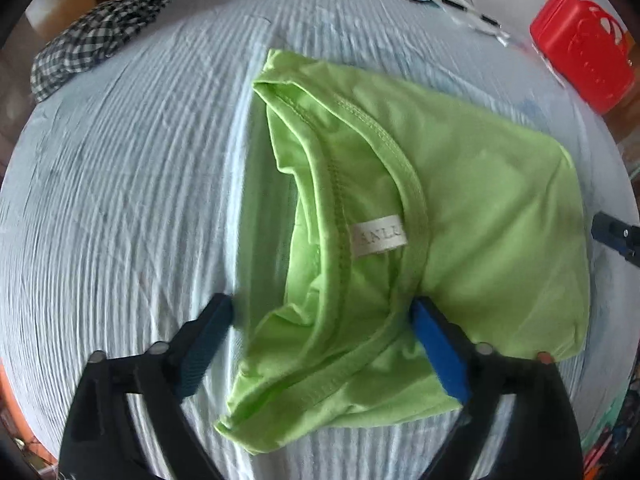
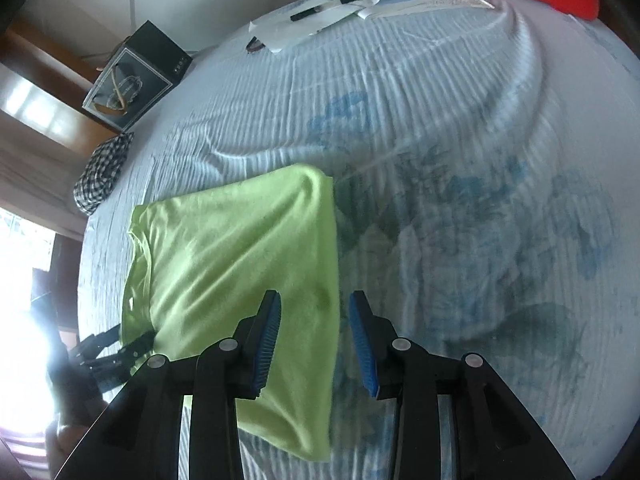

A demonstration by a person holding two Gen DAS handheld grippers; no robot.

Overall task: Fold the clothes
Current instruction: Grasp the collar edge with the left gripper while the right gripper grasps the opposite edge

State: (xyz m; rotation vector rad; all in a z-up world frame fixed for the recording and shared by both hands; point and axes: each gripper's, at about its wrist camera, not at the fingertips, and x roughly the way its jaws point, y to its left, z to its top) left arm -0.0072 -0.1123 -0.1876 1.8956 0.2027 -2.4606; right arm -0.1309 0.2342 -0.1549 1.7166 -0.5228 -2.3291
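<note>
Plainly, one folded green shirt lies beneath two empty, parted hand-held grippers, left hand-held gripper wider than right hand-held gripper.

The green shirt is thin, smooth cloth with a slight sheen and a woven white label. The bed sheet is matt, crinkled cloth. At 1 o'clock, the red box looks like glossy plastic. The gripper pads are ribbed blue rubber.
</note>
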